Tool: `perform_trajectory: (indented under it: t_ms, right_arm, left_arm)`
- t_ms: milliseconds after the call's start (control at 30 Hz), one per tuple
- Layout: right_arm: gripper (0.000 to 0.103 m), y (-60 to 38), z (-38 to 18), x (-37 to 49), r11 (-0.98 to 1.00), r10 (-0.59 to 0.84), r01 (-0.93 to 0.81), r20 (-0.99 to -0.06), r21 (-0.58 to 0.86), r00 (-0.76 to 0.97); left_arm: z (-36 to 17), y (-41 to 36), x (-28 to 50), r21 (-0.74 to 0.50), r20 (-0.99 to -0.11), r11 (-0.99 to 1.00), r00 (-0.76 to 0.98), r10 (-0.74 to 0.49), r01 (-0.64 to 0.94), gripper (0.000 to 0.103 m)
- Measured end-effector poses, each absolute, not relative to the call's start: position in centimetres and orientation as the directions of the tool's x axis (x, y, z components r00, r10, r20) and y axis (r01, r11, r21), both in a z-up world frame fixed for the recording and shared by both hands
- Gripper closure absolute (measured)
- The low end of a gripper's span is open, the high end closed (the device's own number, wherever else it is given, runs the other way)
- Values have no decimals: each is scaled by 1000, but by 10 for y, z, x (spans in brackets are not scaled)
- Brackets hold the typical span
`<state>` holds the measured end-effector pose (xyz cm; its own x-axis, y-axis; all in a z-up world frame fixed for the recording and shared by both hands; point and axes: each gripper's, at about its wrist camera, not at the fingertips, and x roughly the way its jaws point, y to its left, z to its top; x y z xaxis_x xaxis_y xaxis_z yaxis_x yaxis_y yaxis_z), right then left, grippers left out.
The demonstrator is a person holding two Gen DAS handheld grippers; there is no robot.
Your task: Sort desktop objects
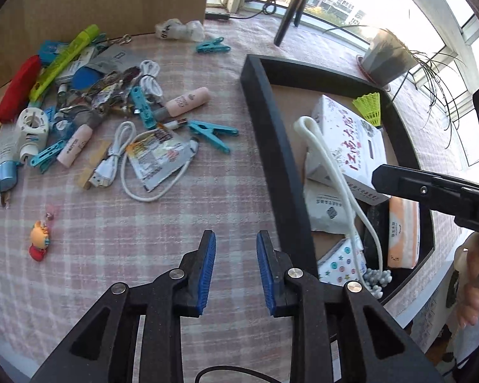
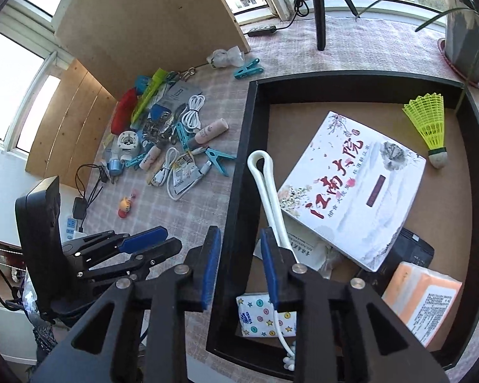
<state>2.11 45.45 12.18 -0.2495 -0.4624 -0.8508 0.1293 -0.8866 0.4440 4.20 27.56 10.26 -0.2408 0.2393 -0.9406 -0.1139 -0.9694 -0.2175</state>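
Observation:
A black tray [image 1: 271, 134] [image 2: 239, 172] on the checked cloth holds a white printed box [image 2: 351, 191], a yellow shuttlecock [image 2: 429, 124], tissue packs [image 2: 421, 300] and a white cord [image 2: 266, 178] [image 1: 329, 166]. A heap of small items [image 1: 89, 102] [image 2: 166, 134] lies left of the tray: blue clips, cables, pink tubes, a red case. My left gripper [image 1: 235, 255] is open and empty above the cloth beside the tray. My right gripper [image 2: 240, 255] is open over the tray's left wall, with the white cord next to its right finger.
A small orange figure [image 1: 39, 242] [image 2: 124, 206] lies apart on the cloth. A brown board [image 2: 150, 16] stands behind the heap. A potted plant [image 2: 469, 41] and a tripod leg [image 2: 319, 9] stand behind the tray. Power strip and cables hang off the left edge.

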Motion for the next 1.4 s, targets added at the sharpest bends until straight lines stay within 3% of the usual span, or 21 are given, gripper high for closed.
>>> perform_trajectory:
  t_ms: [200, 500, 933, 1200, 1400]
  right_arm:
    - [73, 404, 118, 4, -903, -424, 176, -875, 391, -234]
    - [73, 342, 90, -41, -939, -218, 309, -956, 151, -197]
    - [72, 318, 49, -95, -916, -64, 401, -991, 11, -120]
    - [72, 314, 32, -101, -892, -76, 451, -995, 42, -58]
    - [72, 318, 30, -100, -891, -44, 453, -996, 3, -79]
  left_arm:
    - [95, 203, 39, -163, -956, -984, -235, 175, -71, 76]
    - [66, 129, 26, -86, -979, -994, -179, 98, -75, 60]
    - [35, 114, 16, -7, -991, -994, -135, 23, -111, 60]
    - [30, 108, 17, -14, -990, -996, -141, 26, -87, 60]
    - [25, 97, 19, -1, -990, -998, -142, 10, -66, 66]
